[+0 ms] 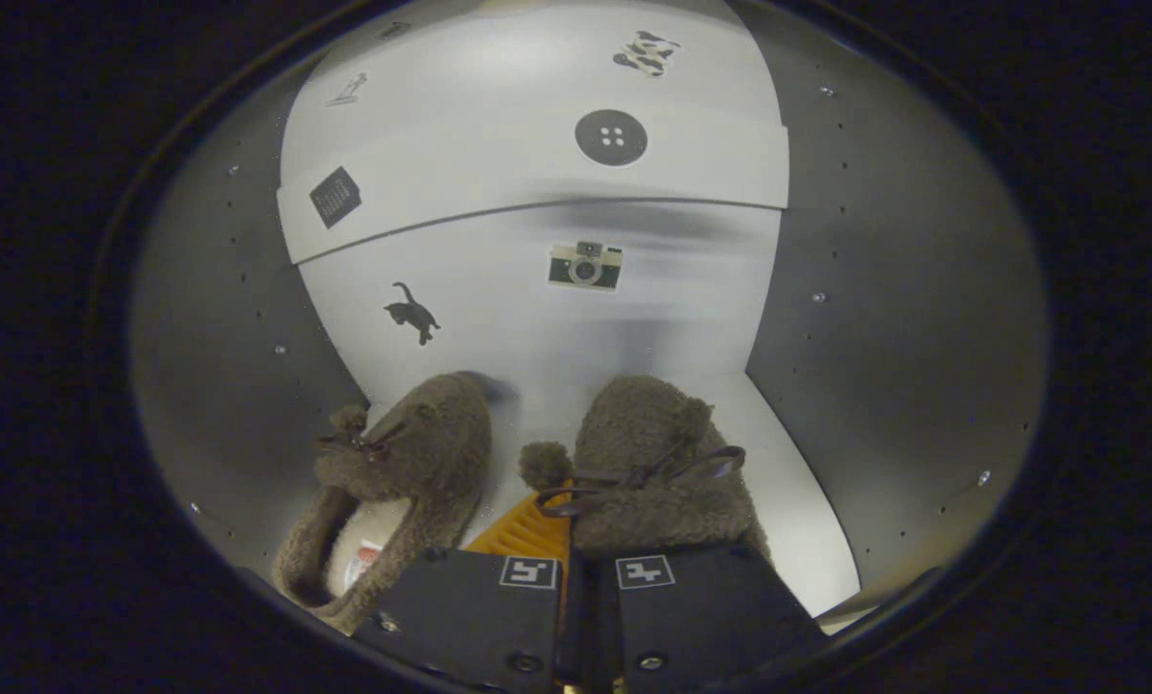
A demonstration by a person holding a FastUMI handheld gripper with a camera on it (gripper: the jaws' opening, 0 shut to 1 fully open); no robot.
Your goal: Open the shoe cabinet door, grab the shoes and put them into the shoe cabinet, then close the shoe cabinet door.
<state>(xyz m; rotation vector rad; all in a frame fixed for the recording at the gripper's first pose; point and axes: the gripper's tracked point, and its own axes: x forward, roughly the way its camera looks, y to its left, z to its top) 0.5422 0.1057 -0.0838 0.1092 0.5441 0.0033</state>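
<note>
Nearest the lens, the tool [570, 569] sits with its 2 fingers [479, 602] drawn almost together, only a thin slit between them. The heel edge of the right-hand slipper [648, 482] appears to be pinched in that slit, so the tool reads as clenched on this slipper, though the contact itself is hidden under the finger blocks.

1. Position. Both fluffy brown slippers are inside the shoe cabinet [884, 318], resting on its pale floor. The left-hand slipper [397, 492] lies just beside the left finger, its cream lining facing up, toe pointing toward the back. The held slipper lies straight ahead of the fingers, its pompom and lace bow on top.

2. Step in hand, as judged: set down the second slipper and let go. Lower until the sole lies flat on the cabinet floor before parting the fingers.

3. Keep the slipper apart from its neighbour; a narrow strip of floor separates the 2.

4. Part the fingers fully, then draw straight back along the finger axis. The lace loops lie close to the finger ends and could snag.

5. Farther off, the white back panel [537, 318] carries stickers: a cat, a camera, a button. Grey side walls flank it. Avoid touching them on the way out.

6. The door is yet to be closed.
</note>
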